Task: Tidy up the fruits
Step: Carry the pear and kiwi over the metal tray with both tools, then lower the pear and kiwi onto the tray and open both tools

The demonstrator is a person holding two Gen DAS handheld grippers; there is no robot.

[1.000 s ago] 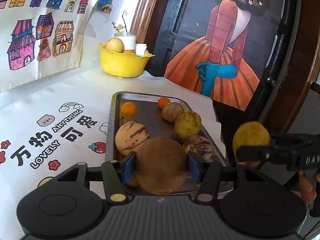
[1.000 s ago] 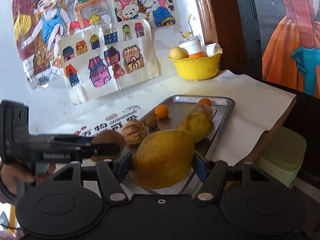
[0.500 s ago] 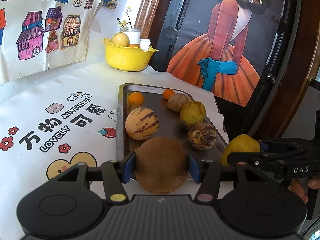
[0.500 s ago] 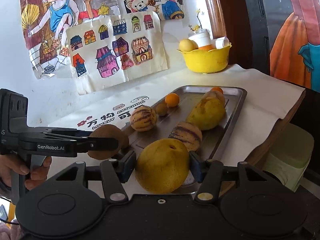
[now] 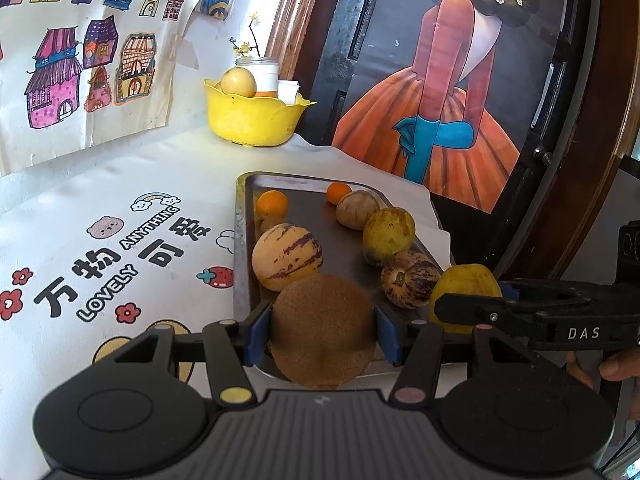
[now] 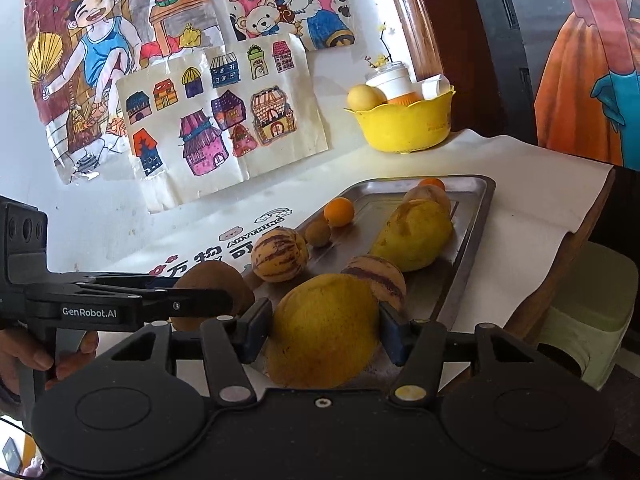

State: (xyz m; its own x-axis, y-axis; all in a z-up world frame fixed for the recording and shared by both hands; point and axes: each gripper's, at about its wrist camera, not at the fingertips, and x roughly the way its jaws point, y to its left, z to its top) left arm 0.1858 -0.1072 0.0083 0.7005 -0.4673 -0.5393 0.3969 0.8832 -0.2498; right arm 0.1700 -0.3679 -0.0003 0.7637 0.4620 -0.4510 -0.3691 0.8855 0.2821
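Observation:
My left gripper [image 5: 322,326] is shut on a round brown rough-skinned fruit [image 5: 323,344] at the near end of the metal tray [image 5: 240,240]. The right gripper [image 6: 324,328] is shut on a large yellow fruit [image 6: 324,344] at the tray's [image 6: 472,232] near right corner; whether that fruit rests on the tray I cannot tell. On the tray lie two striped melons [image 5: 286,257] [image 5: 408,278], a yellow-green fruit [image 5: 388,234], a tan fruit [image 5: 357,209] and two oranges [image 5: 272,205] [image 5: 338,193]. Each gripper shows sideways in the other's view.
A yellow bowl [image 5: 252,120] with a pale fruit and cups stands at the back by the wall. The printed white cloth [image 5: 100,240] covers the table left of the tray. The table edge runs just right of the tray, with a green stool [image 6: 588,304] below.
The right gripper has sunk with the yellow fruit to the tray's near right corner, and its jaws have narrowed on it. The left gripper has hardly moved.

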